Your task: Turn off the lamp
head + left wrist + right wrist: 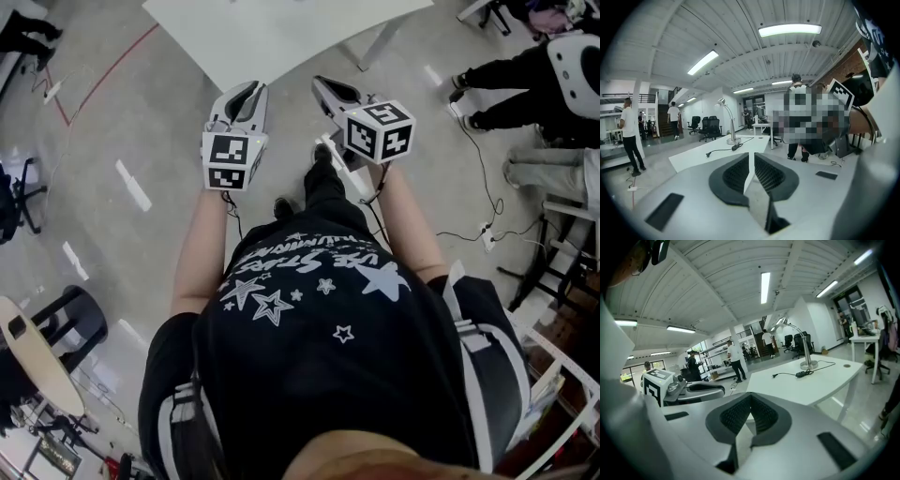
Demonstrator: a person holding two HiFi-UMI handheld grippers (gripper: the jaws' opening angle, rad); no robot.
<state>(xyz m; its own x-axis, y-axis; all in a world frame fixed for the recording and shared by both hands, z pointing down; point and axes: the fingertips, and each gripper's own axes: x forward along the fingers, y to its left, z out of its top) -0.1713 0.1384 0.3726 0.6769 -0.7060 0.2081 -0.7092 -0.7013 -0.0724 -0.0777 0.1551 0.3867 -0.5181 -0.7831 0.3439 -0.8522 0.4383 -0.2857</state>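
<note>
The silver desk lamp [727, 121] stands on a white table [701, 158], some way ahead of both grippers. In the right gripper view the lamp [799, 341] has its base [809, 365] on the table [825, 385], and a black cord with an inline switch [802, 374] runs from the base. My left gripper [751, 154] holds nothing, its jaws a thin slit apart. My right gripper [751, 397] is shut and empty. From the head view, the left gripper [253, 89] and right gripper [324, 84] are side by side just short of the table [281, 37].
A person [629, 136] stands at the left and another person [673, 119] by the stairs. Black office chairs [705, 127] are behind the table. A person's legs [511, 80] and floor cables [483, 234] lie to the right, and a black stool [70, 314] is at the left.
</note>
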